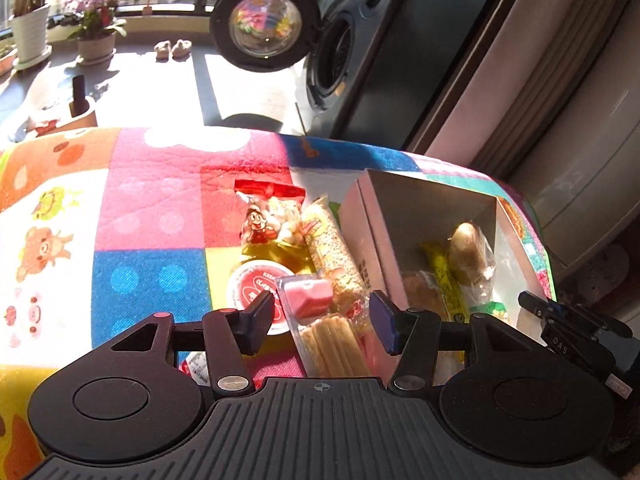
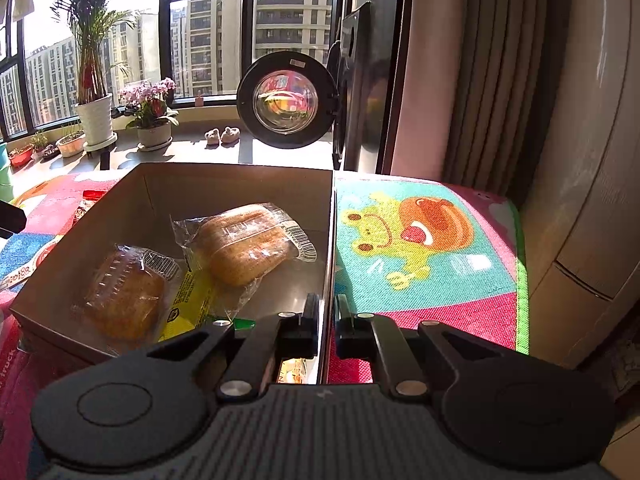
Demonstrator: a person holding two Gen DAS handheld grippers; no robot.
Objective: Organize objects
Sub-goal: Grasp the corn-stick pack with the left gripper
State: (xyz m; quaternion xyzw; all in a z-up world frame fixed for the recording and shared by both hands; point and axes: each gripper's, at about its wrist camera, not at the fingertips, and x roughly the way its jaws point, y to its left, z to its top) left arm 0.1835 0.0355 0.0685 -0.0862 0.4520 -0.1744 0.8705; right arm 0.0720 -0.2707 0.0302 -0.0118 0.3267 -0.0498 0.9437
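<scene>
My left gripper (image 1: 322, 308) is open above a clear pack with a pink block and pale wafer sticks (image 1: 310, 300), which lies between its fingers. Beside it on the colourful mat are a round red-lidded cup (image 1: 256, 288), a red-topped candy bag (image 1: 272, 220) and a long puffed-rice roll (image 1: 332, 256). An open cardboard box (image 2: 240, 172) holds two wrapped breads (image 2: 244, 248) (image 2: 124, 300) and a yellow packet (image 2: 188, 300). My right gripper (image 2: 327, 302) is shut on the box's right wall, one finger inside and one outside.
The cartoon mat (image 2: 420, 240) covers the table, which ends near a curtain (image 2: 500, 80) on the right. Beyond the far edge are a washing machine with its round door open (image 1: 264, 20), potted plants (image 2: 96, 116) and small slippers (image 2: 222, 136) by the window.
</scene>
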